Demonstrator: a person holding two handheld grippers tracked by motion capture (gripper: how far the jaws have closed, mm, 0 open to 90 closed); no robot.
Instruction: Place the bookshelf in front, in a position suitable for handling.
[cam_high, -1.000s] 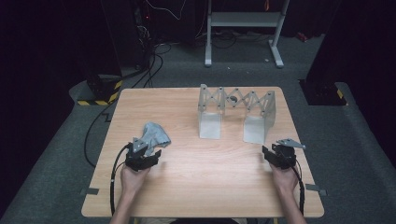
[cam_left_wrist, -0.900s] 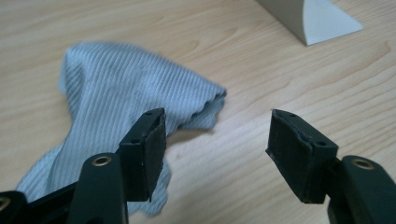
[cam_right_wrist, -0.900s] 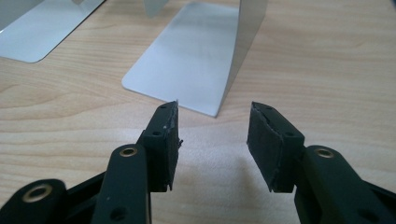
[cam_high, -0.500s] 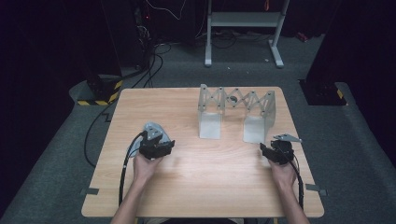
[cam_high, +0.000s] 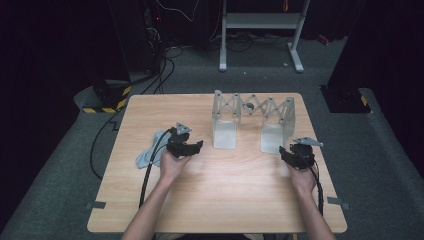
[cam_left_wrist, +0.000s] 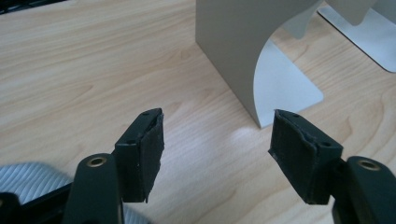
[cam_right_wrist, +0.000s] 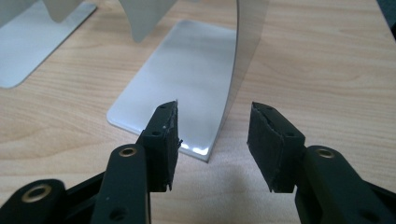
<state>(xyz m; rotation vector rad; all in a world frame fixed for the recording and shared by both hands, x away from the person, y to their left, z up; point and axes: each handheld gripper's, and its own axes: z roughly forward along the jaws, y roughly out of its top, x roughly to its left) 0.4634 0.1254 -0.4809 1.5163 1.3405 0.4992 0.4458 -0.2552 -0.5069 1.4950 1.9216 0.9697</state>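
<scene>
Dark room, grey carpet floor, cables and a white stand frame (cam_high: 260, 30) behind the wooden worktop (cam_high: 220, 200).

Mid-worktop toward the far edge: a metal rack (cam_high: 252, 107), two upright end plates joined by a scissor lattice. Left end plate (cam_high: 224, 132) and right end plate (cam_high: 272, 136) both stand on the wood, well apart from each other.

Left gripper (cam_high: 192, 147): held in the person's left hand, just left of the rack's left end plate. Jaws wide open, nothing between them. In the left gripper view the gripper (cam_left_wrist: 217, 144) points at bare wood, with the left end plate (cam_left_wrist: 233, 51) ahead and slightly right, not touching.

Grey cloth (cam_high: 149, 155): crumpled, lying on the worktop just behind and left of the left gripper, under its cable. A corner of striped grey cloth (cam_left_wrist: 28, 175) shows at the bottom left in the left gripper view, beside the jaw base. Not gripped.

Right gripper (cam_high: 286, 152): in the right hand, just in front of the right end plate. Jaws open, empty. In the right gripper view the gripper (cam_right_wrist: 212, 140) sits close to the plate's flat foot (cam_right_wrist: 187, 70); the upright edge rises between the jaw tips' line of sight, no contact visible.
</scene>
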